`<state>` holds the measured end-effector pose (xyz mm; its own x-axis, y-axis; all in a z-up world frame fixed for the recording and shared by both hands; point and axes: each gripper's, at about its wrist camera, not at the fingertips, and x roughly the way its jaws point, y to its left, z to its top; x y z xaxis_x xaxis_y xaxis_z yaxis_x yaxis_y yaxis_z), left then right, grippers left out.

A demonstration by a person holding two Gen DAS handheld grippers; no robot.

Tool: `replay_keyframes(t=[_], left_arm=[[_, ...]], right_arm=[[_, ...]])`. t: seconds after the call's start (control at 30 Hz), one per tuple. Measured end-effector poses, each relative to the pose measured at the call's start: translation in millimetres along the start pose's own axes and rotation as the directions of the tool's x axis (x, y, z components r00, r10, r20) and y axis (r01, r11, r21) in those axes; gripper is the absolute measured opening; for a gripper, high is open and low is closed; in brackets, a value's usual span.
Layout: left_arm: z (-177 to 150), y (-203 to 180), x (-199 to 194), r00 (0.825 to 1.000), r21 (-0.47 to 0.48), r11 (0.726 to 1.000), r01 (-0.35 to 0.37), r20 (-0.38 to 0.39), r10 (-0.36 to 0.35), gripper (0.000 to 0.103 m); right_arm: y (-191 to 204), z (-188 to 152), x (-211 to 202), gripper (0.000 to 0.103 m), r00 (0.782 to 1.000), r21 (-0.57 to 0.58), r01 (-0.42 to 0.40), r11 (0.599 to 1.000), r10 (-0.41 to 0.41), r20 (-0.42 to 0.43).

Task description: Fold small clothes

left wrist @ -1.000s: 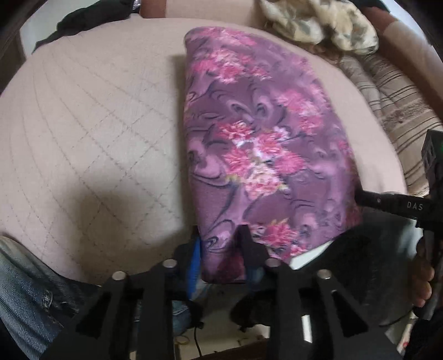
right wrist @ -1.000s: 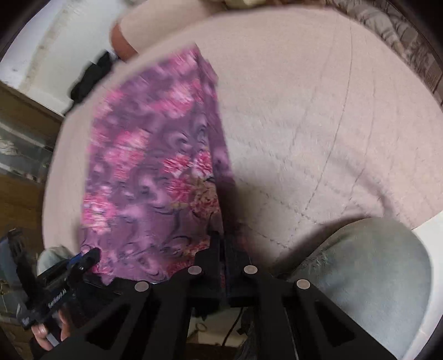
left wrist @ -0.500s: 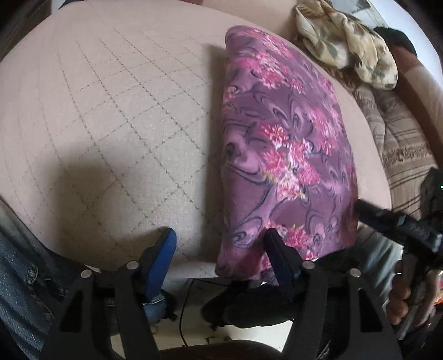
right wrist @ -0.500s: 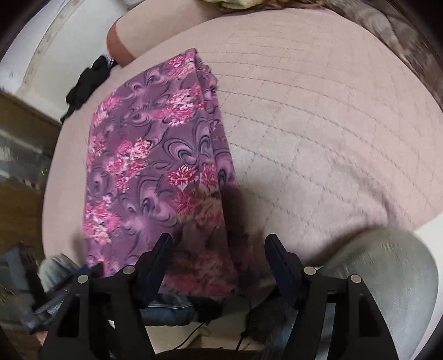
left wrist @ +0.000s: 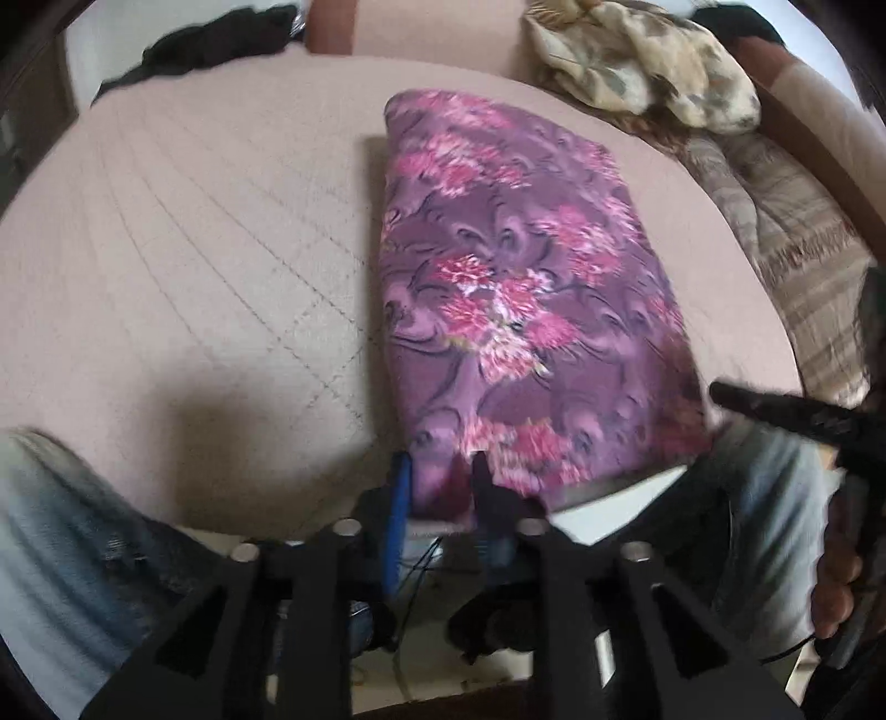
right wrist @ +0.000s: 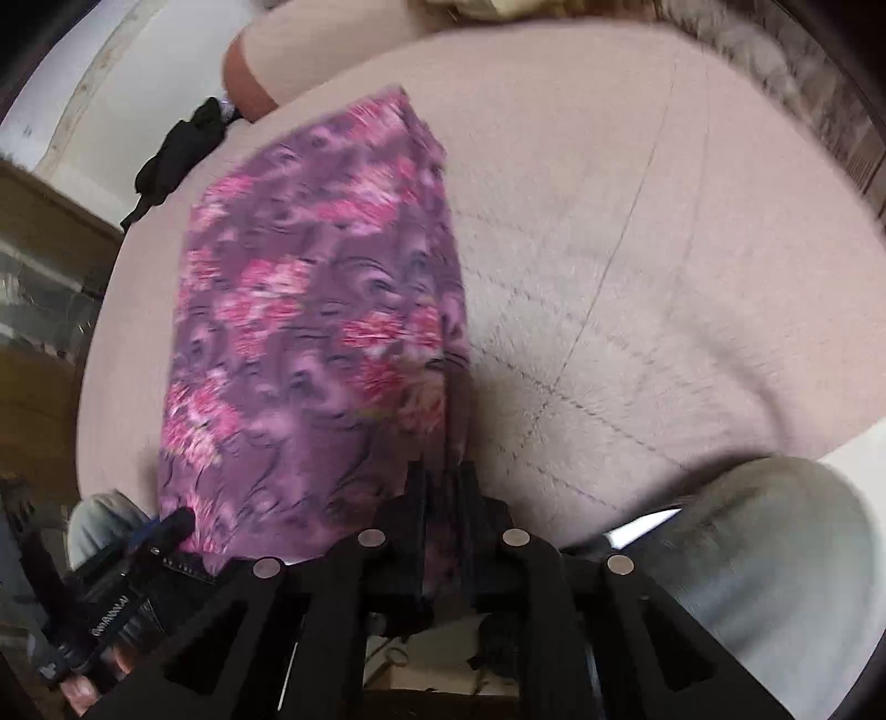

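Note:
A purple cloth with pink flowers (left wrist: 515,299) lies folded lengthwise on a beige quilted cushion (left wrist: 194,249). My left gripper (left wrist: 440,476) is at its near left corner, jaws closing, with the fabric pinched between the blue and black fingers. In the right wrist view the same cloth (right wrist: 315,332) runs away from me, and my right gripper (right wrist: 443,482) is at its near right corner. Its jaws are also closing, with a fold of fabric pressed between them. Each gripper shows in the other's view: the right gripper (left wrist: 786,412) and the left gripper (right wrist: 160,531).
A crumpled beige patterned cloth (left wrist: 637,66) and a striped cloth (left wrist: 803,243) lie at the far right. A black garment (left wrist: 210,44) sits at the far left edge. The person's knees in jeans (left wrist: 66,554) (right wrist: 775,554) flank the near edge of the cushion.
Half a second ago both grippers stood wide open at the cloth's near edge. Now both have closed on its near corners and risen slightly.

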<state>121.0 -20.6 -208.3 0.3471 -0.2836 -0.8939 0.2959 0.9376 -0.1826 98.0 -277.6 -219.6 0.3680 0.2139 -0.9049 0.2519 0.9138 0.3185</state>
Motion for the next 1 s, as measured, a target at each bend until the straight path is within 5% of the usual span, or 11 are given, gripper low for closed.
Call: replay_keyframes(t=[0.07, 0.13, 0.37, 0.77, 1.0], left_arm=[[-7.3, -8.7, -22.2, 0.999, 0.007, 1.000, 0.002, 0.048, -0.002, 0.052], [-11.4, -10.6, -43.4, 0.994, 0.007, 1.000, -0.019, 0.108, 0.018, 0.056], [-19.6, -31.1, -130.2, 0.946, 0.041, 0.994, -0.098, 0.314, 0.080, 0.080], [-25.1, -59.4, -230.0, 0.855, 0.060, 0.992, -0.110, 0.515, 0.064, 0.089], [-23.2, -59.1, -243.8, 0.841, 0.035, 0.993, -0.116, 0.535, 0.080, 0.090]], right_arm=[[13.8, -8.1, -30.1, 0.056, 0.999, -0.037, -0.013, 0.999, 0.015, 0.052], [29.8, -20.7, -68.2, 0.066, 0.992, -0.077, -0.002, 0.997, 0.012, 0.127], [75.9, -43.9, -155.5, 0.074, 0.955, -0.161, 0.109, 0.981, -0.058, 0.290], [103.8, -78.7, -236.7, 0.077, 0.909, -0.195, 0.140, 0.971, -0.048, 0.414], [117.0, -83.5, -259.0, 0.078, 0.885, -0.218, 0.146, 0.965, -0.029, 0.465]])
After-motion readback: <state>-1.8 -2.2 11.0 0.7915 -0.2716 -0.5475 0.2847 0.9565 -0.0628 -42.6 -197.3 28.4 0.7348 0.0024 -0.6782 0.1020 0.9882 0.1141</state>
